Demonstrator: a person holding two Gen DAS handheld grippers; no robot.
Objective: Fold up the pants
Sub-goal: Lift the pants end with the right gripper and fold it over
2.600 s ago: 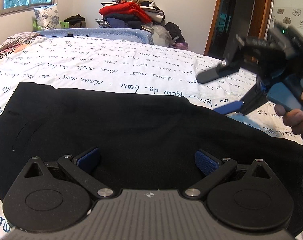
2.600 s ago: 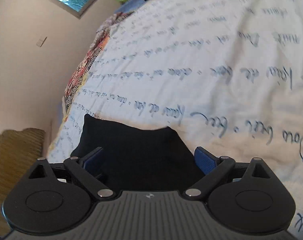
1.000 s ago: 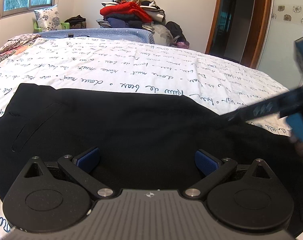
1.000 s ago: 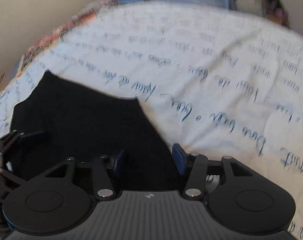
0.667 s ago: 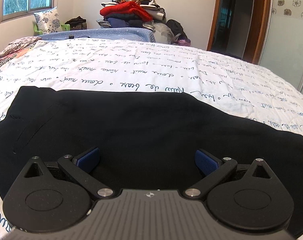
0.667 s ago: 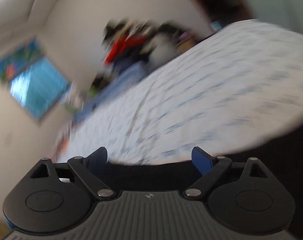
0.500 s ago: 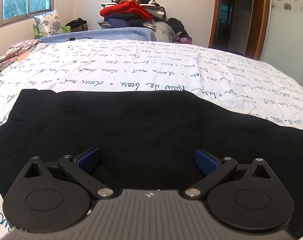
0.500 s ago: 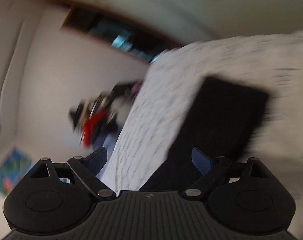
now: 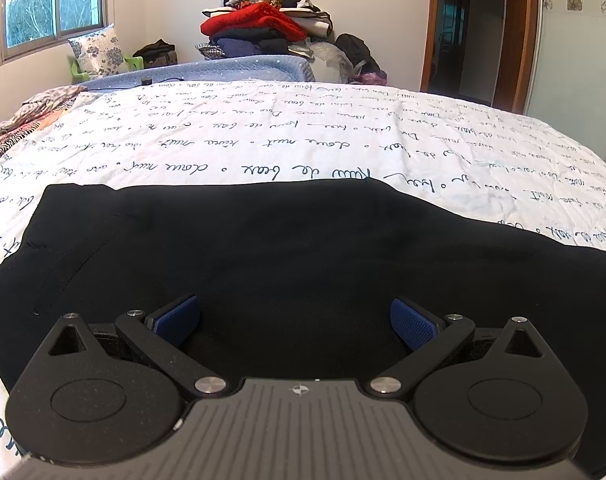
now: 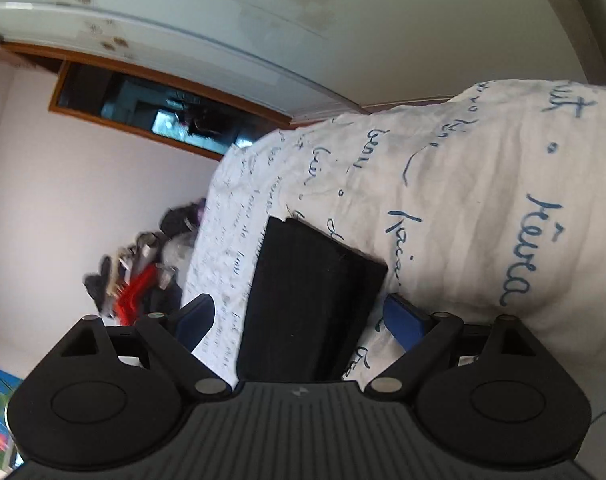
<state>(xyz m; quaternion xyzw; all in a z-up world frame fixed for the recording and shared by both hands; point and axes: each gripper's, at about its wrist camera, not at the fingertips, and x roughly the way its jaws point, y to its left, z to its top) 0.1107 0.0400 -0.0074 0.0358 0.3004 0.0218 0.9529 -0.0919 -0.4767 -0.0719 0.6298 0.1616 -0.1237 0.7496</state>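
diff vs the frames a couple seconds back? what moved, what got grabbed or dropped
The right gripper left the left wrist view, rolled onto its side and now faces the leg end of the black pants, fingers open around it, not pinching. The left gripper stays open over the pants, flat on the bed as before.

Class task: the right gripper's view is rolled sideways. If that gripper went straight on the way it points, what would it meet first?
Most likely the end of the black fabric pants, lying between the open right gripper fingers on the white script-printed bedspread; depth is unclear.

Soft window (image 9: 53,4) daylight (fisheye-bent edges), mostly sharp
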